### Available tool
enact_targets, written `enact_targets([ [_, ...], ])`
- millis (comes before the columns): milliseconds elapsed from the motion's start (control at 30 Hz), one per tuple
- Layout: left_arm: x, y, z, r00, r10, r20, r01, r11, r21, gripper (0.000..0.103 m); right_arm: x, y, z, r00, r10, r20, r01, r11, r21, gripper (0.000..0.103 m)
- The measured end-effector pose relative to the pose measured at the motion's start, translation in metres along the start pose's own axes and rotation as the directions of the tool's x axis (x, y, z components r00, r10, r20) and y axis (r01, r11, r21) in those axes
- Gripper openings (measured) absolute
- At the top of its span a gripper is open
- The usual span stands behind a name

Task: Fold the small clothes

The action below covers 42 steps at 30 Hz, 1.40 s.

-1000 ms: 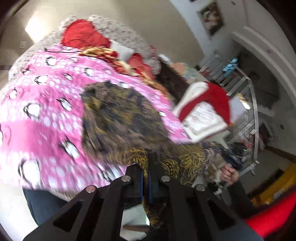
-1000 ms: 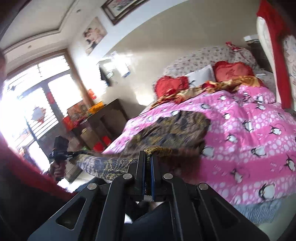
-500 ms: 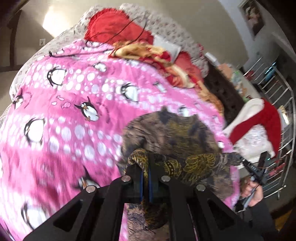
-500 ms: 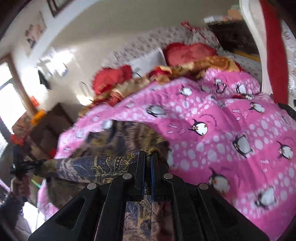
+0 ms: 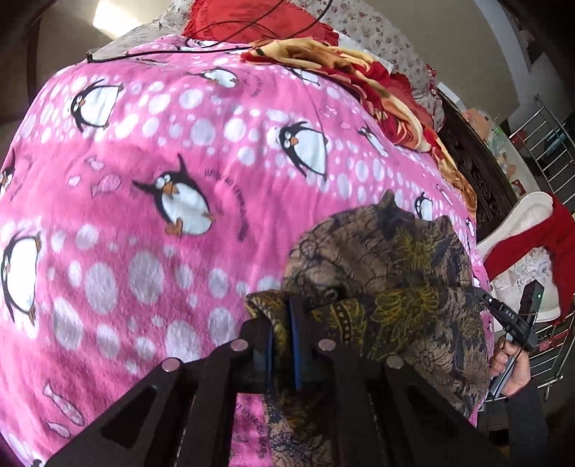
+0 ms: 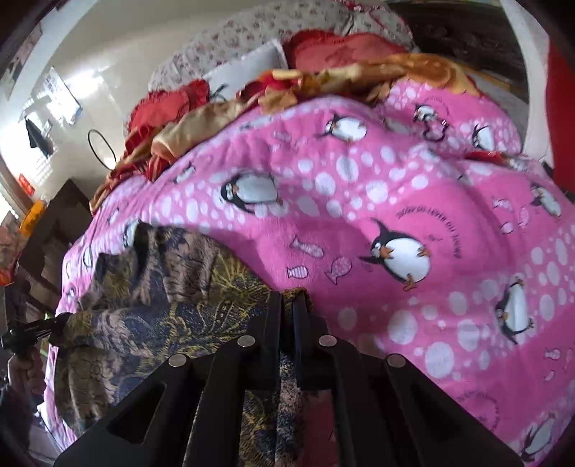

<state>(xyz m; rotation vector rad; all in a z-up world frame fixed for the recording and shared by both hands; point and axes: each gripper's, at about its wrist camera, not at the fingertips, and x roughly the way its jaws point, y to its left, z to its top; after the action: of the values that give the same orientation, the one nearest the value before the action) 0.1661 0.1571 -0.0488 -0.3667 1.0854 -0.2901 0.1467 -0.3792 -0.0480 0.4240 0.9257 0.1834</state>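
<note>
A brown garment with gold and dark blue print [image 5: 388, 251] lies on the pink penguin blanket [image 5: 179, 143], its near edge folded over onto itself. My left gripper [image 5: 280, 305] holds one corner of that edge; its jaws are opening, with cloth still pinched between the blue pads. My right gripper [image 6: 286, 298] is shut on the other corner of the garment [image 6: 172, 287]. Each gripper shows in the other's view: the right gripper [image 5: 503, 316] at the garment's right end, the left gripper [image 6: 36, 328] at its left end, both in a person's hands.
Red pillows [image 5: 258, 21] and a crumpled red and gold quilt [image 5: 359, 68] lie at the head of the bed. A dark wooden cabinet [image 5: 474, 169], a metal rack [image 5: 546, 143] and a white chair with red cloth [image 5: 528, 248] stand beside it. The pink blanket [image 6: 395, 201] stretches to the right.
Both grippers moved forward and down over the bed, carrying the garment's near edge over the rest of it. The left jaws have parted slightly.
</note>
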Motion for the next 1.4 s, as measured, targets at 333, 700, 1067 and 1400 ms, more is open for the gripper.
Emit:
enact_targets([
  [333,-0.08,-0.015,-0.028,0.98,0.041,0.195,-0.056,0.996,0.073,0.069,-0.084,0.002,-0.004,0.991,0.073,0.114,-0.074,0.997,0.005,0.021],
  [700,0.02,-0.108,-0.067,0.971,0.238,-0.003,-0.226,0.926,0.302,0.038,0.01,0.085,-0.038,0.955,-0.239,-0.177,0.18,0.939,-0.293,0.025],
  [1067,-0.029,-0.077,0.054,0.913,0.311,0.264,-0.323,0.946,0.003,0.05,-0.026,0.084,0.051,0.989,-0.073,0.126,0.089,0.989,-0.122,0.03],
  [1400,0.023,-0.102,-0.018,0.893,0.357,0.272,-0.371,0.929,-0.002,0.059,0.006,0.122,-0.007,0.933,-0.314,0.178,0.319,0.948,0.002,0.038],
])
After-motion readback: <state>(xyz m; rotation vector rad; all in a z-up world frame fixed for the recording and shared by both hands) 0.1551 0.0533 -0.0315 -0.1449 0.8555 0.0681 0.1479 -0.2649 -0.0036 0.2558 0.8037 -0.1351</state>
